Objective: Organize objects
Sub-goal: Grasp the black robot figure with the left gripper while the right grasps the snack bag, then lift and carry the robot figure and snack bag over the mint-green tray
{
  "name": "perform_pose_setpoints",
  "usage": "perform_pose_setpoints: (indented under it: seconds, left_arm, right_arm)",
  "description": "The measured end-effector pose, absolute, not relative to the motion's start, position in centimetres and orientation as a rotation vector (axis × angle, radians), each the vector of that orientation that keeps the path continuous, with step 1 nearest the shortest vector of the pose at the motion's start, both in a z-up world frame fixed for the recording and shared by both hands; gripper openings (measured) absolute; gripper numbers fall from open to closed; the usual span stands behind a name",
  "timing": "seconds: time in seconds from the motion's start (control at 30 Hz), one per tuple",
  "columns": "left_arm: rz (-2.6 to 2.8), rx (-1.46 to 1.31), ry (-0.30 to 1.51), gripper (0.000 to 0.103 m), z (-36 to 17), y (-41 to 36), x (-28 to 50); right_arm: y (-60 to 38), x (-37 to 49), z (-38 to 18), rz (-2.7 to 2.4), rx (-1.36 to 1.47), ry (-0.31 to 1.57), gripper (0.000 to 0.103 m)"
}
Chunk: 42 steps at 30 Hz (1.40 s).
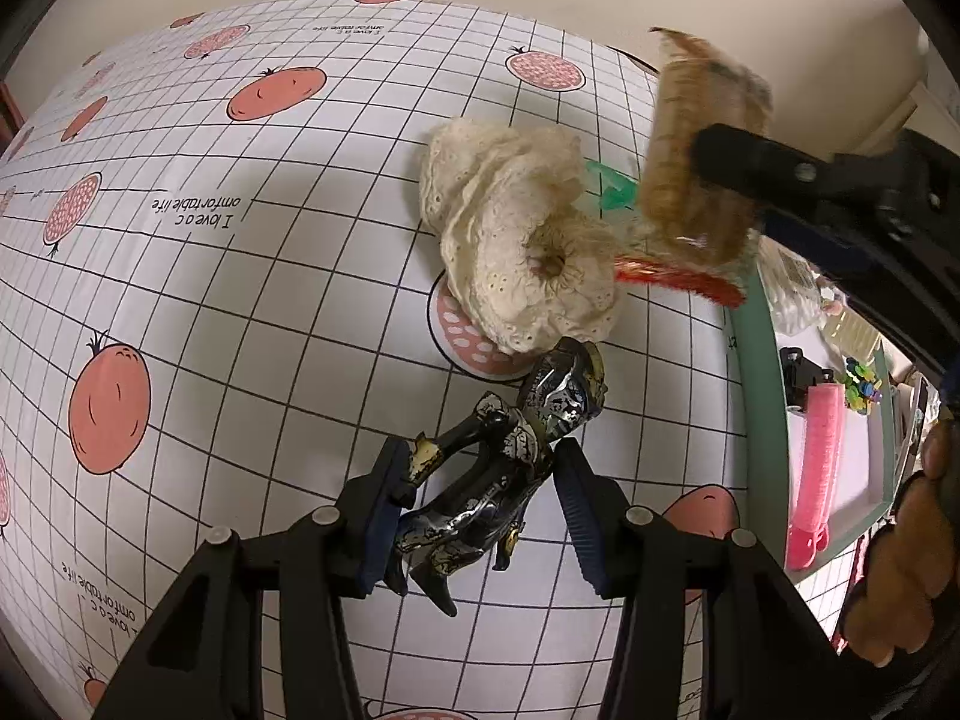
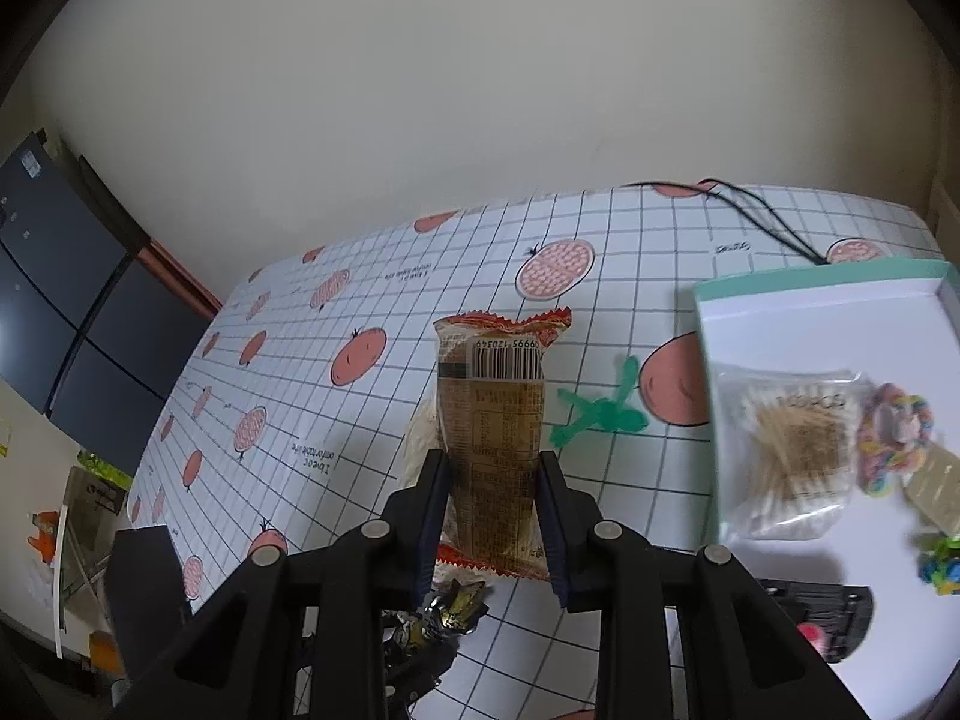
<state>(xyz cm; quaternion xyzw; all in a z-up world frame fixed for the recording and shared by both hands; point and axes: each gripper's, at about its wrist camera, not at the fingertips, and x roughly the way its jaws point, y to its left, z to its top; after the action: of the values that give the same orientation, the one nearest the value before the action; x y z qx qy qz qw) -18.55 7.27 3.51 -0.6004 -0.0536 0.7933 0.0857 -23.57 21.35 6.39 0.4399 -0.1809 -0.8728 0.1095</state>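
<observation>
here, closest to the left gripper (image 1: 480,504), a black, silver and gold armoured toy figure (image 1: 498,468) lies between its two blue-padded fingers; the left pad touches the figure's pale gold end, while the right pad stands just beside its dark body with a sliver of cloth showing between, so the jaws are partly spread and i cannot tell whether they truly clamp it. just ahead of the figure sits a cream crocheted lace scrunchie (image 1: 516,240) on the white grid tablecloth with printed pink fruit (image 1: 240,330). beyond the scrunchie, a small green plastic piece (image 1: 609,186) lies on the cloth. off to this gripper's right stands a white tray with a mint green rim (image 1: 762,396) holding a pink hair clip (image 1: 816,468). the right gripper (image 2: 493,516) is closed narrowly onto a brown snack packet with a barcode and red crimped ends (image 2: 495,414), held above the cloth with both pads pressed against its sides. to its right, in the tray, lie a clear bag of wooden toothpicks (image 2: 792,450) and, past that, a pastel rainbow hair tie (image 2: 894,438).
</observation>
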Motion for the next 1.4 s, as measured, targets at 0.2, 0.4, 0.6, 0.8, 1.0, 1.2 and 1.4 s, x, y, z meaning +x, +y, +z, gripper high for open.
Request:
perform_pose_setpoints:
  seconds: [0.2,0.4,0.6,0.8,1.0,1.2,1.4]
  left_arm:
    - [2.376,-1.758,-0.241,0.030,4.9,7.9,-18.8]
    - [2.380,-1.757,-0.245,0.024,4.9,3.7,-20.5]
    - [2.401,-1.730,-0.250,0.024,5.4,4.4,-20.1]
    - [2.423,-1.693,-0.290,0.024,6.6,5.4,-19.2]
    - [2.490,-1.508,-0.349,0.024,10.5,6.1,-19.1]
    - [2.502,-1.358,-0.349,0.024,13.0,8.1,-19.0]
    - [2.494,-1.298,-0.368,0.024,14.0,9.4,-18.7]
  right_arm:
    - [23.1,-22.8,7.9,-2.594,1.265,-0.552,0.031]
    - [24.9,-21.9,9.1,-2.623,1.233,-0.564,0.031]
    - [26.3,-21.3,9.4,-2.639,1.227,-0.584,0.031]
    - [27.3,-20.8,9.5,-2.647,1.228,-0.598,0.031]
    - [29.1,-19.5,11.5,-2.682,1.167,-0.597,0.031]
    - [31.7,-17.6,13.6,-2.742,1.111,-0.601,0.031]
    - [34.5,-16.2,13.9,-2.792,1.125,-0.620,0.031]
